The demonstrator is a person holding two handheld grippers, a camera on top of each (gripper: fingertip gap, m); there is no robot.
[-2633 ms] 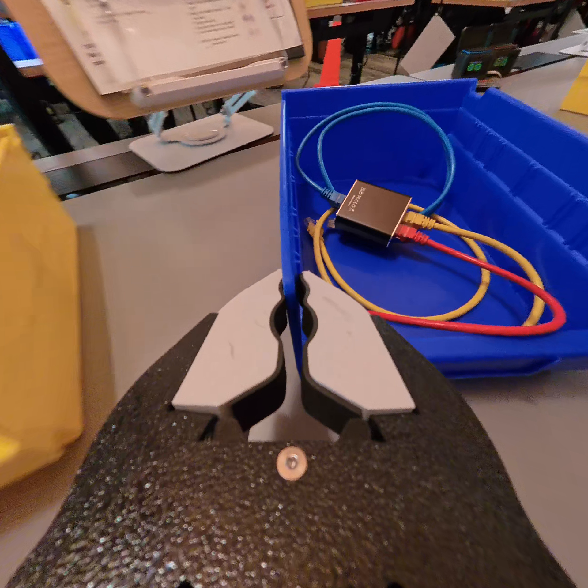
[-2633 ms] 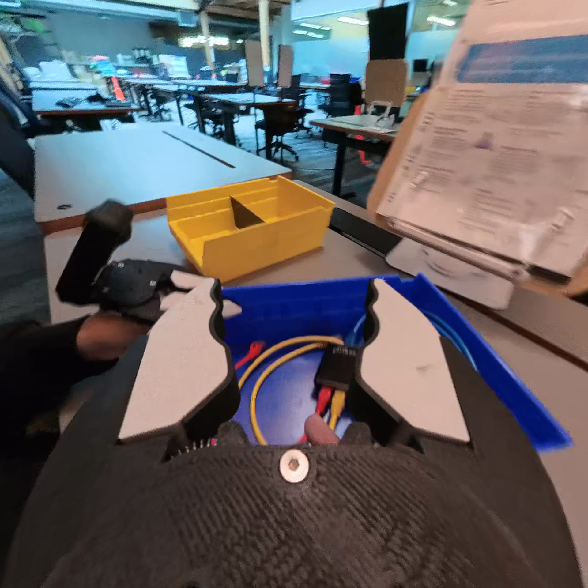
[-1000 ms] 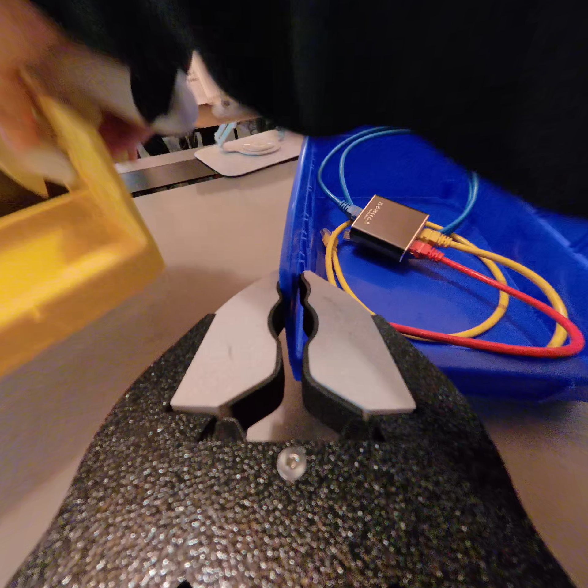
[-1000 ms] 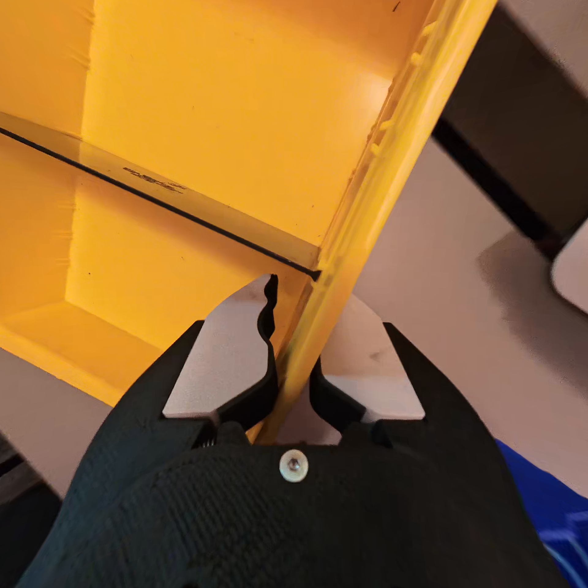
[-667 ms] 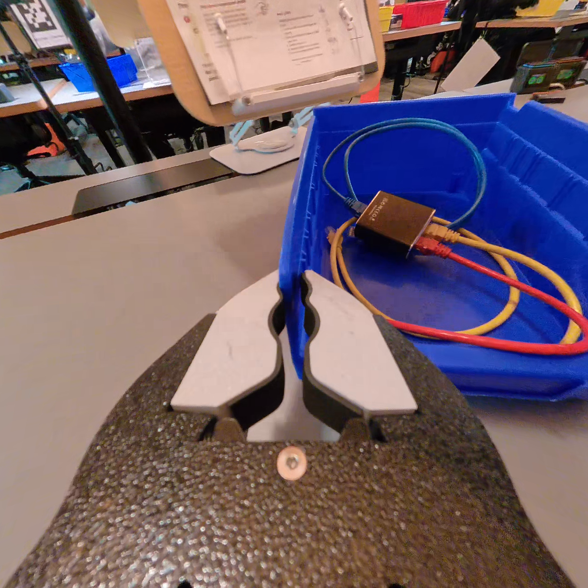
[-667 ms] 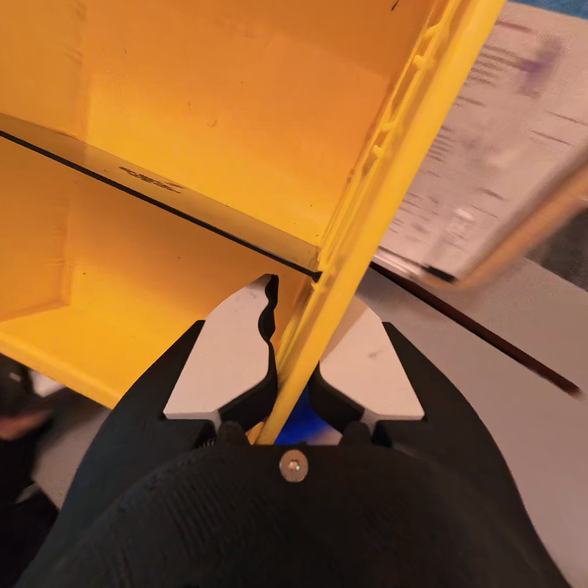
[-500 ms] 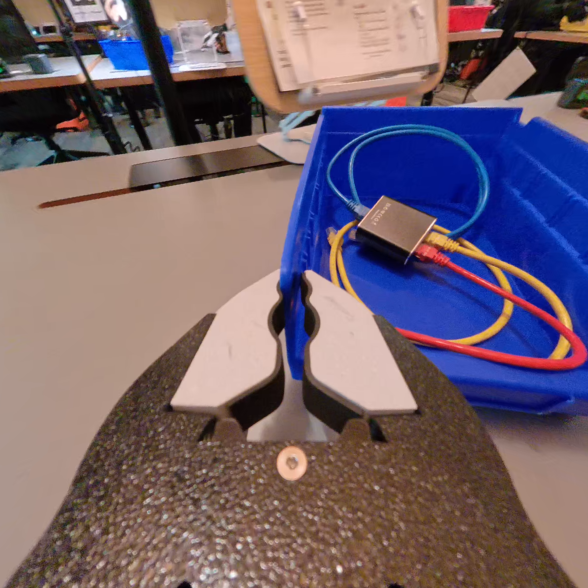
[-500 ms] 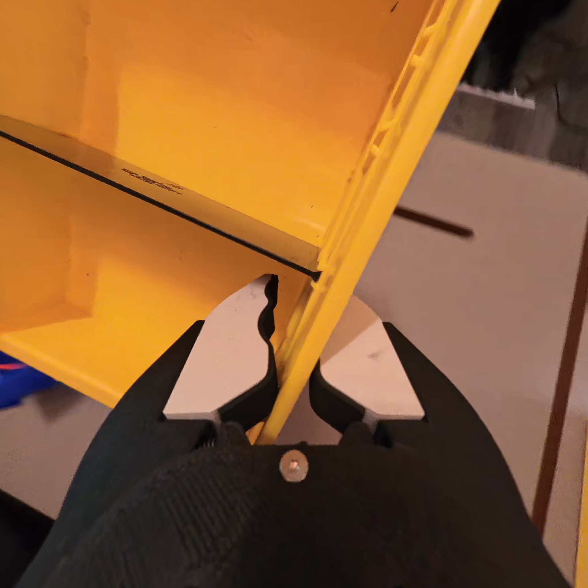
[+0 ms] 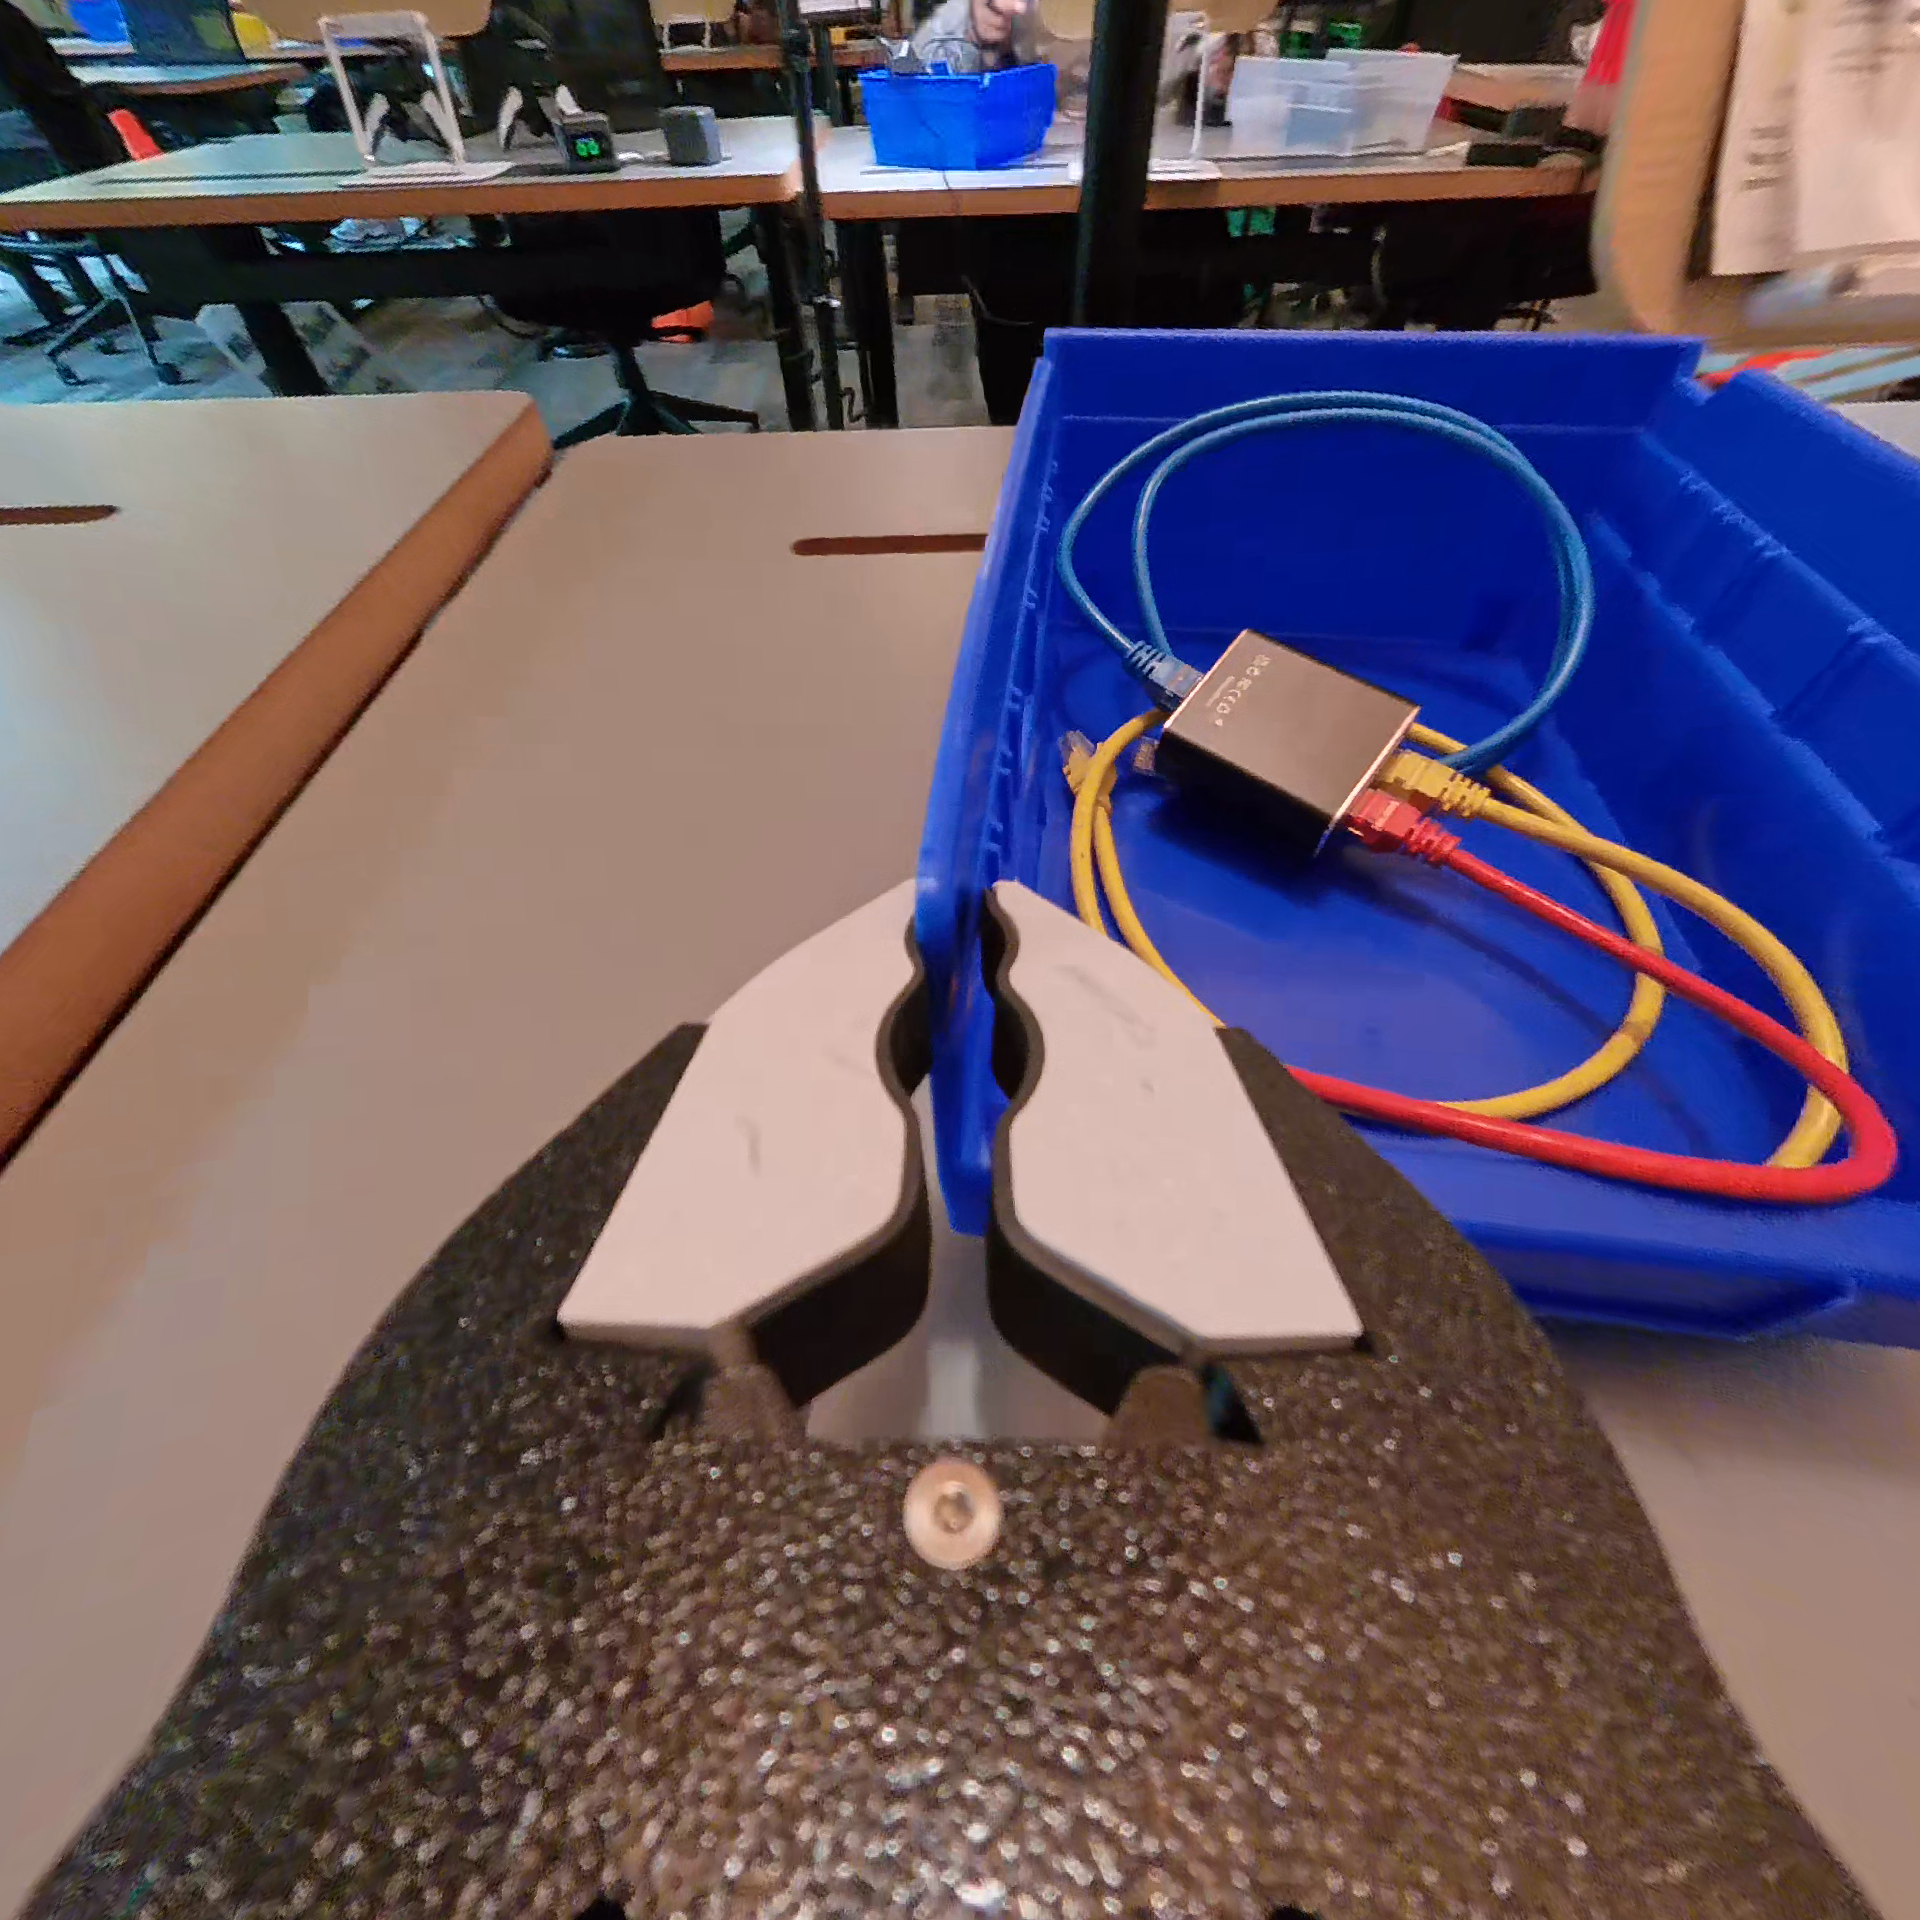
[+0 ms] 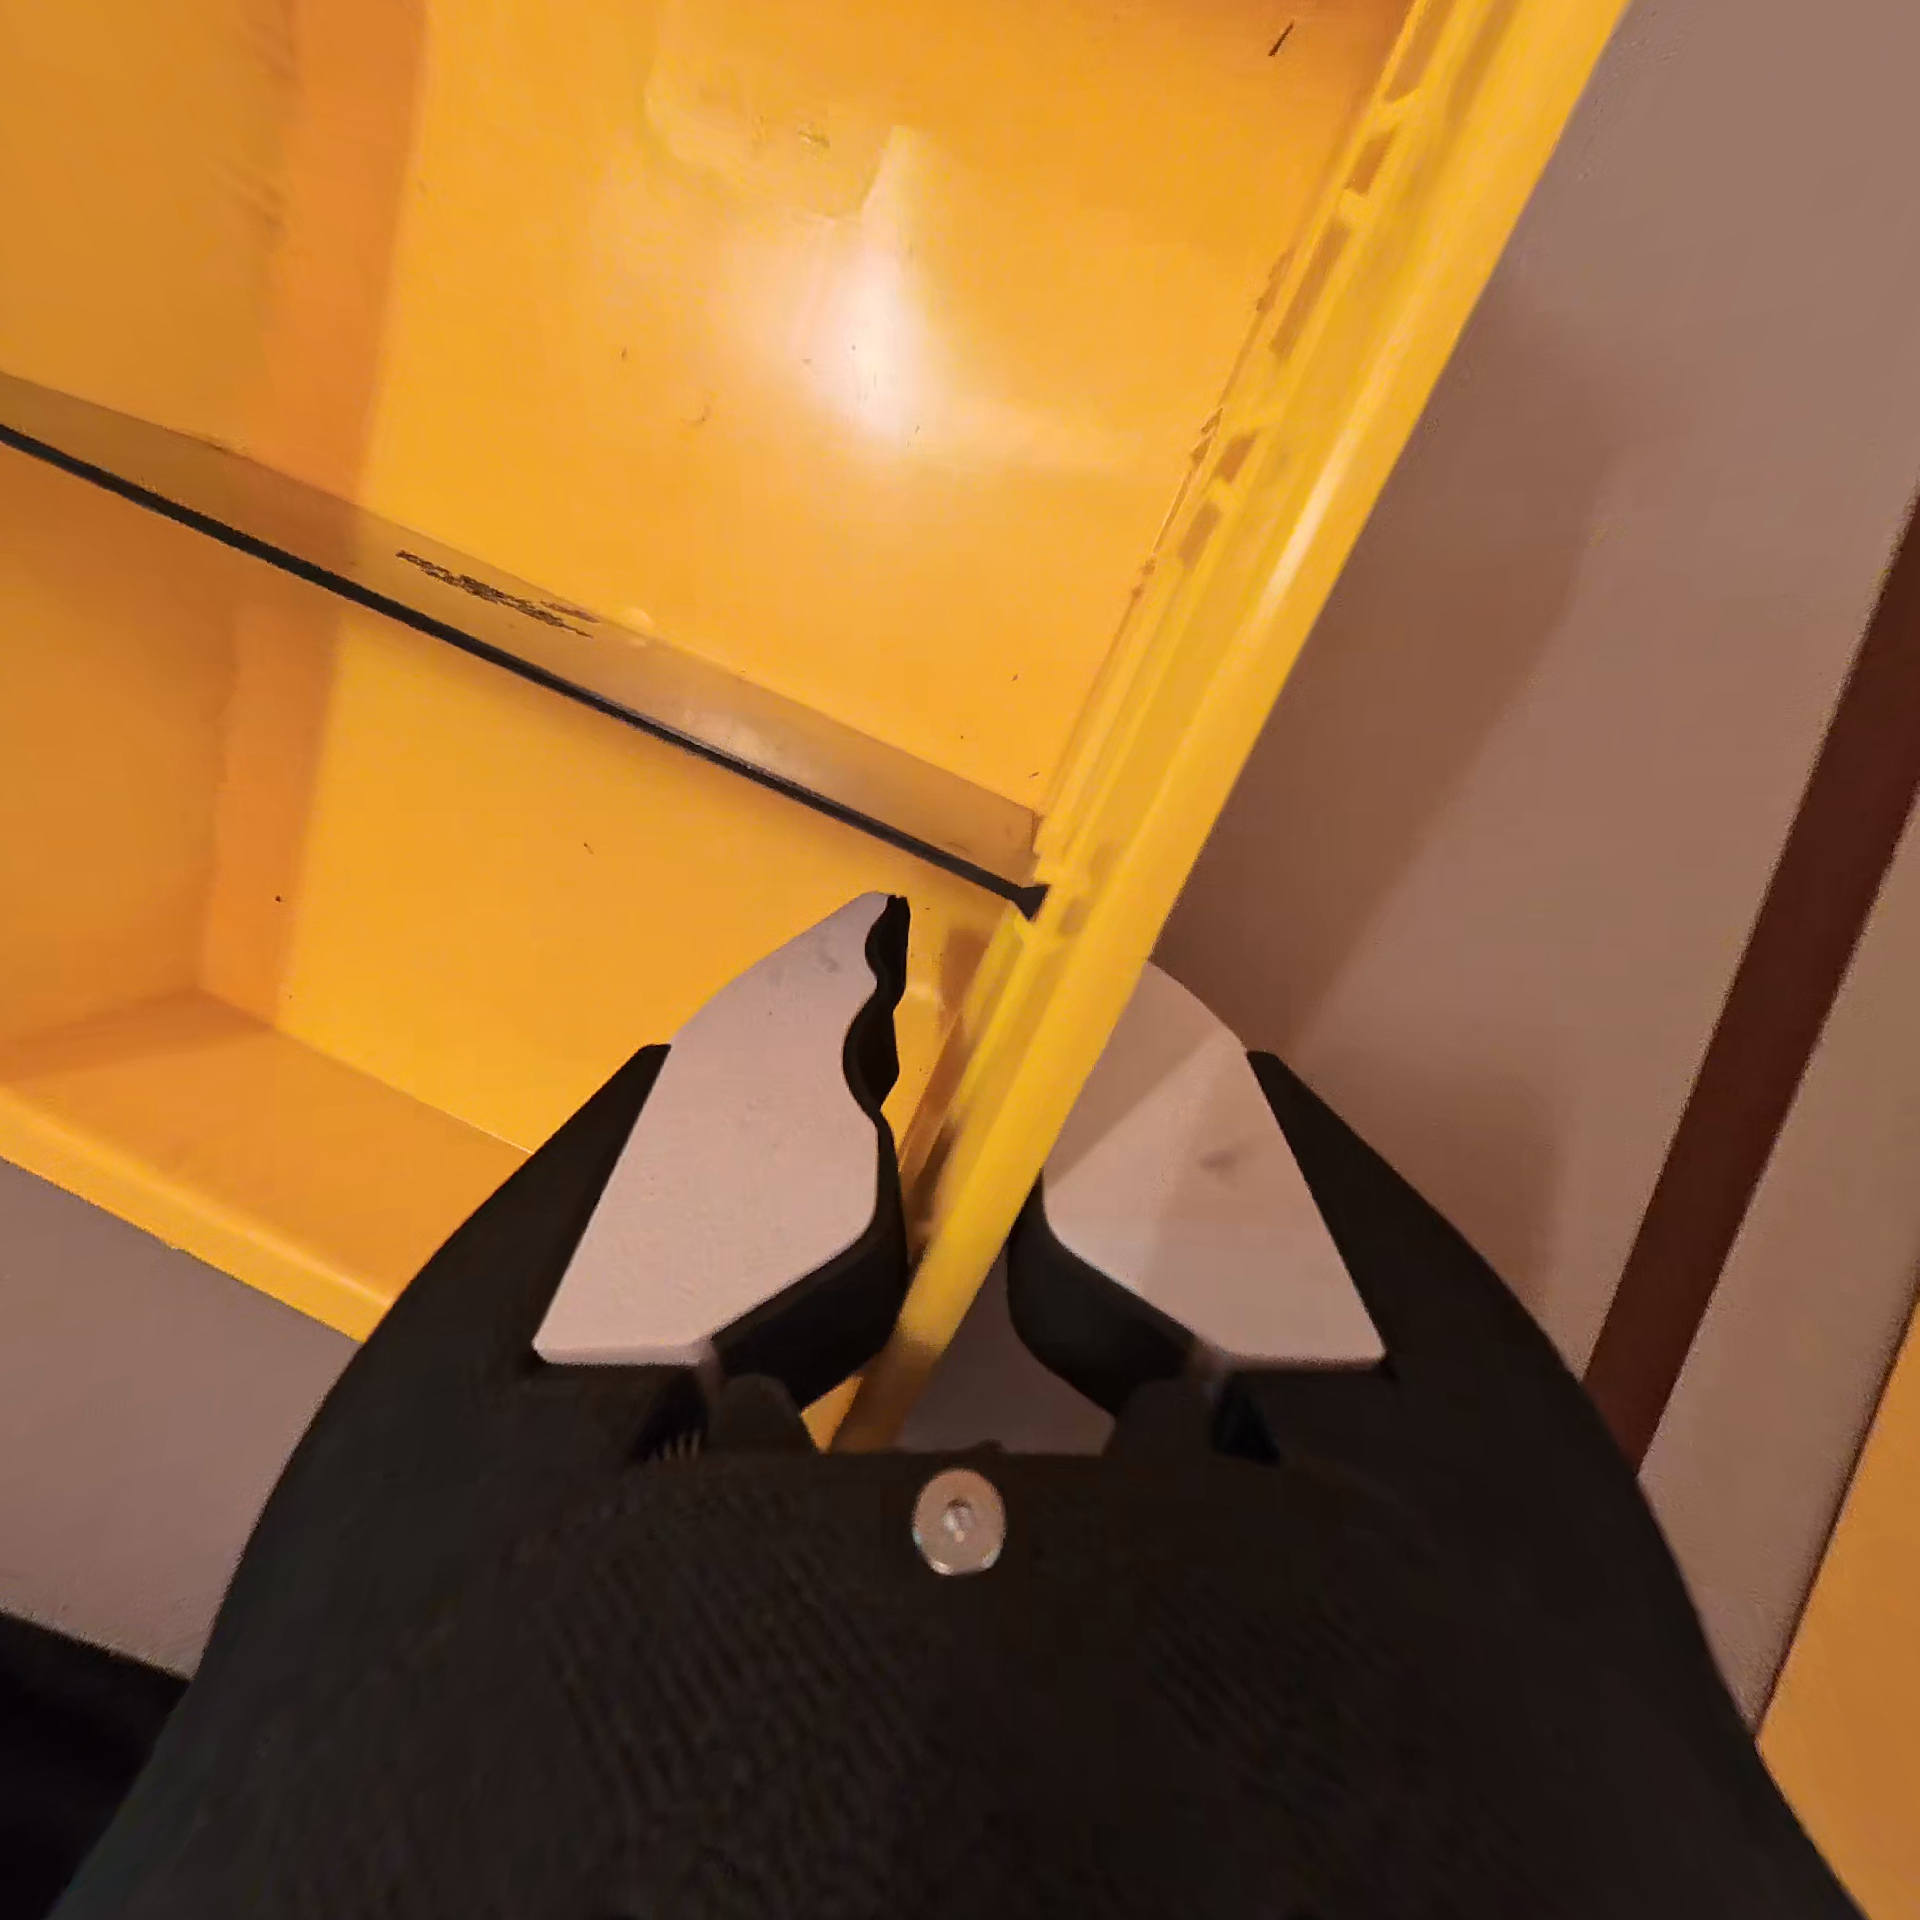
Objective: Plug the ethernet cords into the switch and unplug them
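You are in the setting-up step, not yet at the cords: both grippers carry bins. Your left gripper (image 9: 951, 997) is pinched nearly closed on the near corner wall of the blue bin (image 9: 1299, 364), which holds the switch (image 9: 1288, 732) with a red cord (image 9: 1621, 1049) and a yellow cord (image 9: 1538, 831) seated in one side, and a blue cord (image 9: 1340, 416) looped behind it. Your right gripper (image 10: 997, 1049) is clamped on the side wall of the yellow divided bin (image 10: 665, 312), lifted and tilted over the table (image 10: 1455, 727). Next, judging by this, set both bins down, release, then reach for a plug.
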